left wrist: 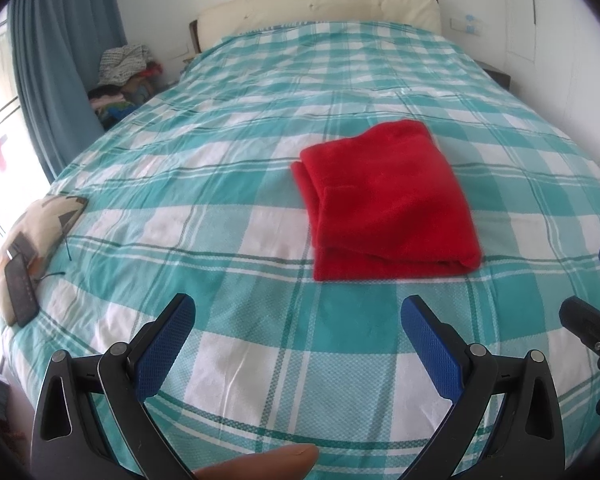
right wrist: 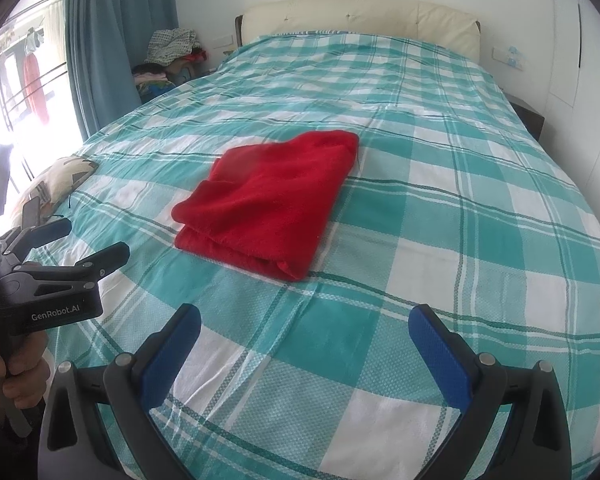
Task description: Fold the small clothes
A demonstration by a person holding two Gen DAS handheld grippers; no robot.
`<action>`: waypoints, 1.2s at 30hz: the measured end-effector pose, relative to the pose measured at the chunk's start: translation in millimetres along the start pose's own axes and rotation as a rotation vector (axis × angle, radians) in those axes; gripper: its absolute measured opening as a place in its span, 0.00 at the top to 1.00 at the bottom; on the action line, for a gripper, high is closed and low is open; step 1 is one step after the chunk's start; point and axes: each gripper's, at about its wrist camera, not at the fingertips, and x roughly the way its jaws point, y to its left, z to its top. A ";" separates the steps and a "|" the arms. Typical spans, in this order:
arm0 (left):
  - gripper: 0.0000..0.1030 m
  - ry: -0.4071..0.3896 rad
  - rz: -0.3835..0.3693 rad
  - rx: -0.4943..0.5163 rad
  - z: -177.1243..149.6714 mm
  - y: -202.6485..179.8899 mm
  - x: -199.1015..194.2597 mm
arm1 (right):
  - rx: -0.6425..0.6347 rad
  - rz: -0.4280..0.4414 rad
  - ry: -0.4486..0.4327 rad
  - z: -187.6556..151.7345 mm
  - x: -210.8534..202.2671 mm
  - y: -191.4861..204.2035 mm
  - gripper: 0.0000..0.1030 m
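Observation:
A red garment (left wrist: 384, 200) lies folded into a thick rectangle on the teal-and-white checked bedspread (left wrist: 228, 152), and the right wrist view shows the same folded red garment (right wrist: 268, 200). My left gripper (left wrist: 298, 312) hovers open above the bedspread, short of the garment's near edge, with nothing between its blue pads. My right gripper (right wrist: 304, 322) is also open and holds nothing, a little back from the garment. In the right wrist view the left gripper (right wrist: 94, 240) shows at the left edge, held by a hand (right wrist: 16, 376).
A patterned cushion (left wrist: 40, 216) with a dark phone (left wrist: 20, 284) on it sits at the bed's left edge. A pile of clothes (left wrist: 124, 80) stands beside a blue curtain (left wrist: 60, 60). A cream headboard (left wrist: 320, 8) closes the far end. A dark nightstand (right wrist: 528, 114) is at right.

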 end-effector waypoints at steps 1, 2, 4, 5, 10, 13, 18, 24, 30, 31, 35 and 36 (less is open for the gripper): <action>0.00 0.000 0.001 0.002 -0.1 -0.3 0.0 | -0.002 -0.005 -0.003 -0.1 0.1 0.7 0.01; 0.00 0.001 0.001 0.004 -0.2 -0.7 0.2 | -0.004 -0.011 -0.005 -0.4 0.4 1.2 0.01; 0.00 0.004 0.003 0.005 -0.4 -1.0 0.7 | -0.011 -0.019 -0.006 -1.1 1.0 3.0 0.01; 0.00 0.005 0.003 0.004 -0.4 -0.9 0.7 | -0.013 -0.024 -0.008 -1.3 1.1 3.5 0.01; 0.00 0.008 -0.006 0.008 -0.6 -1.8 1.3 | -0.018 -0.038 -0.020 -1.4 -0.4 5.1 0.01; 0.00 0.012 -0.017 0.012 -0.9 -3.5 1.5 | -0.027 -0.051 -0.028 -1.1 -1.7 6.0 0.01; 0.00 0.013 -0.019 0.011 -1.0 -4.4 2.0 | -0.032 -0.057 -0.028 -1.5 -2.3 6.1 0.01; 0.00 0.013 -0.020 0.011 -1.1 -4.0 2.0 | -0.039 -0.063 -0.034 -1.4 -4.0 6.3 0.01; 0.00 0.017 -0.023 0.006 -2.2 -5.3 3.0 | -0.049 -0.067 -0.034 -1.5 -3.9 8.3 0.01; 0.00 0.018 -0.023 0.007 -1.8 -4.2 3.1 | -0.049 -0.066 -0.032 -1.6 -3.4 8.2 0.01; 0.00 0.014 -0.043 -0.003 -3.0 -3.6 3.1 | -0.053 -0.069 -0.030 -2.1 -2.5 8.6 0.01; 0.00 0.011 -0.050 -0.006 -3.5 -4.1 2.3 | -0.053 -0.069 -0.030 -2.1 -2.7 8.6 0.01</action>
